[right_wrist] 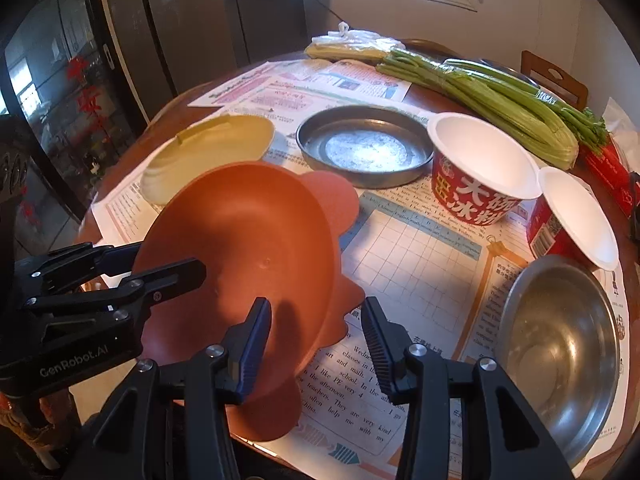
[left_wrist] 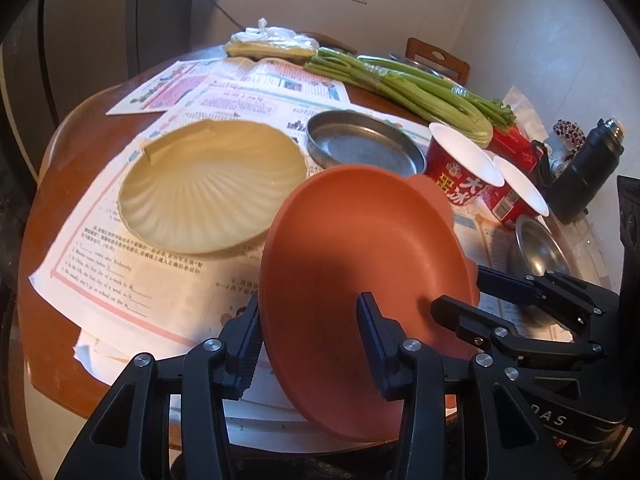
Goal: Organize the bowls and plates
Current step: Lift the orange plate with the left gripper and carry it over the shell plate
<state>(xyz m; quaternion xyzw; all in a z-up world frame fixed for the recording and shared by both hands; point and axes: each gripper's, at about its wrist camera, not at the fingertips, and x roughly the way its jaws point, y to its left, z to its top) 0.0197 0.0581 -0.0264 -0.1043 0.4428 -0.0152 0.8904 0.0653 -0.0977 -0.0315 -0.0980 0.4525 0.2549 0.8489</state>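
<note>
step: orange plate carried — held tilted | left gripper and right gripper both clamped on its rim | advice: to be levelled, then lowered onto cream plate, far left

Both grippers tilt steeply down over the desk, side by side & near each other. Left gripper: fingers straddle the near-left rim of the orange plate, one outside, one inside, pads closed on it. Right gripper: fingers astride the plate's near-right rim, clamped on the wall. In right-wrist view the left gripper comes in from the plate's left, w/ both holding the plate tipped
</note>
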